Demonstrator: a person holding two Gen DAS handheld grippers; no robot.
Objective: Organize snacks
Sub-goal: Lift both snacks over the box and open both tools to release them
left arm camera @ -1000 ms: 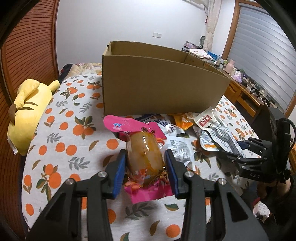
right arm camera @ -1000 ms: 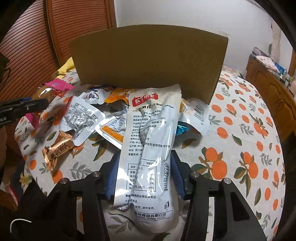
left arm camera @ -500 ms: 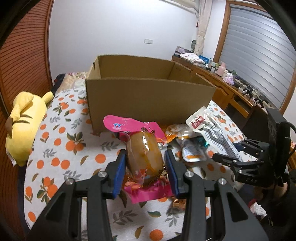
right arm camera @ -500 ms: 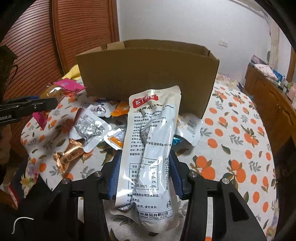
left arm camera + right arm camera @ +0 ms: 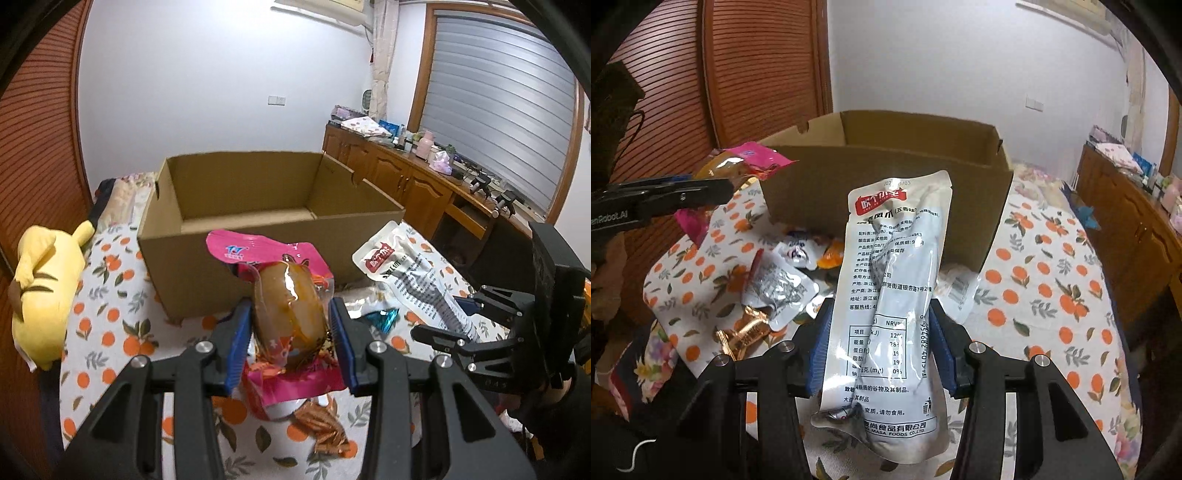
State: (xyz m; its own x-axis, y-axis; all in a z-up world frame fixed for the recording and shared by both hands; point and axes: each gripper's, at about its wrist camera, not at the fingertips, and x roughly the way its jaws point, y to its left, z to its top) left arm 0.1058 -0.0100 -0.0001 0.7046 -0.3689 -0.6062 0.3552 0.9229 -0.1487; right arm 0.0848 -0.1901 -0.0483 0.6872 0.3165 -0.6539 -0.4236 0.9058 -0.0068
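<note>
My left gripper (image 5: 290,334) is shut on a pink snack pack (image 5: 288,306) with a brown glazed piece showing through its clear window, held in the air in front of the open cardboard box (image 5: 258,236). My right gripper (image 5: 879,347) is shut on a long white pouch (image 5: 890,295) printed with text, held upright before the same cardboard box (image 5: 886,192). Each gripper shows in the other's view: the right gripper (image 5: 452,321) with its white pouch (image 5: 413,273) at right, the left gripper (image 5: 713,188) with its pink snack pack (image 5: 753,158) at left. The box's visible inside holds nothing.
Several loose snack packets (image 5: 779,284) lie on the orange-print tablecloth (image 5: 1045,295) below the box, with a copper-foil one (image 5: 746,332) nearest. A yellow plush toy (image 5: 40,288) lies at the left. Wooden cabinets (image 5: 399,181) stand at the right.
Both grippers have risen with their packets still held. The box's open inside, hidden a second ago behind its front wall, now shows in both views.
</note>
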